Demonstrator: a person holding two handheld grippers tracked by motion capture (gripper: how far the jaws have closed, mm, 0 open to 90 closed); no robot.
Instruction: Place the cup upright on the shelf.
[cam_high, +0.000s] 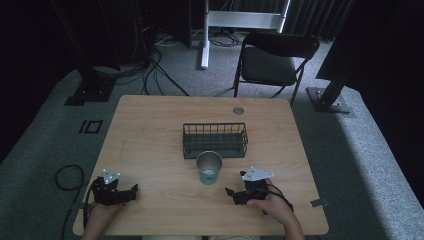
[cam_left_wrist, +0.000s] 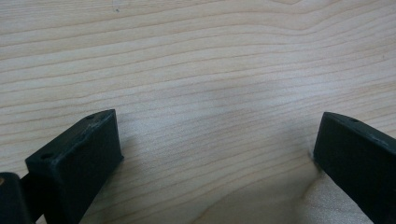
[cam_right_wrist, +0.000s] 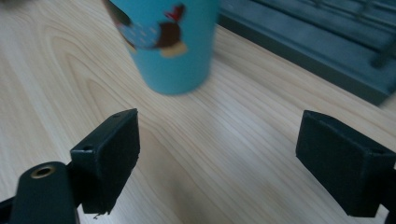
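Pale matt wood-grain table (cam_high: 150, 135), dark wire basket (cam_high: 215, 140), matt black jaws.

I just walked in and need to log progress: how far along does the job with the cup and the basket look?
Nothing looks done yet. The blue printed cup stands upright on the wooden table, just outside the dark wire basket, which looks empty. In hand: the right tool is open and aimed at the cup, not touching it; the left tool is open over bare wood. Gripping and any moving seem left.
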